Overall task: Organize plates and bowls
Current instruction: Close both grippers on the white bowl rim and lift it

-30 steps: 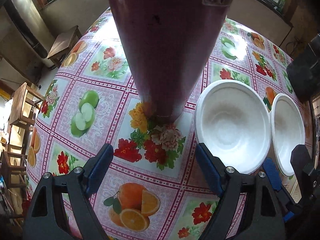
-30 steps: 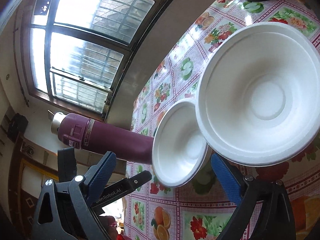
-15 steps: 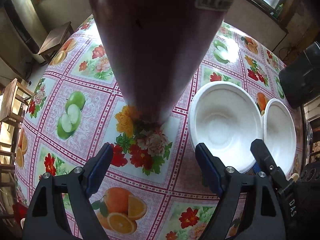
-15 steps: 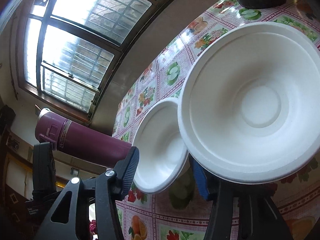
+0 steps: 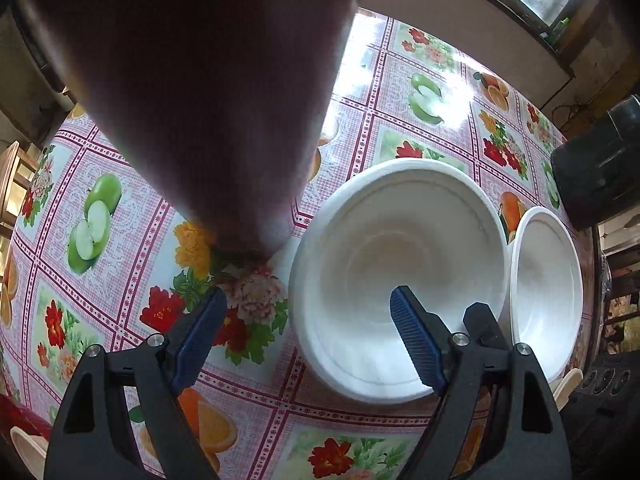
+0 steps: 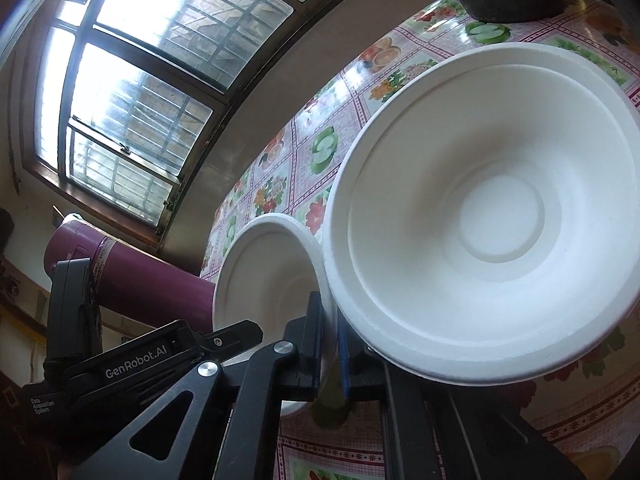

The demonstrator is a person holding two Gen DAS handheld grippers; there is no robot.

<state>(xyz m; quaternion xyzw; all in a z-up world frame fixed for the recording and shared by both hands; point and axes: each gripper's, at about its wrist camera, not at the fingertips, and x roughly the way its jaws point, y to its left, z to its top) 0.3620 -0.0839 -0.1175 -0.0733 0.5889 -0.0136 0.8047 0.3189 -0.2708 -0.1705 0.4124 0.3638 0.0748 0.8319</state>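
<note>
Two white disposable bowls sit side by side on a round worktop (image 5: 384, 92) covered in a fruit-and-flower oilcloth, beside a tall maroon flask (image 5: 208, 92) standing upright on the cloth. The right hand-held gripper (image 6: 330, 344) has its blue-padded jaws pinched together on the near rim of the bowl next to the flask (image 6: 264, 276); this bowl touches the rim of the other white bowl (image 6: 492, 216), which fills the right half of the right wrist view. The left hand-held gripper (image 5: 306, 340) hangs with its jaws spread wide and nothing between them: one blue pad hovers over the printed flowers near the flask's base, the other over the hollow of the bowl next to the flask (seen in the left wrist view as the larger, nearer dish). A dark, rounded object (image 5: 600, 172) stands at the worktop's far right edge, and a barred window (image 6: 152, 92) lights the room from behind the flask.
</note>
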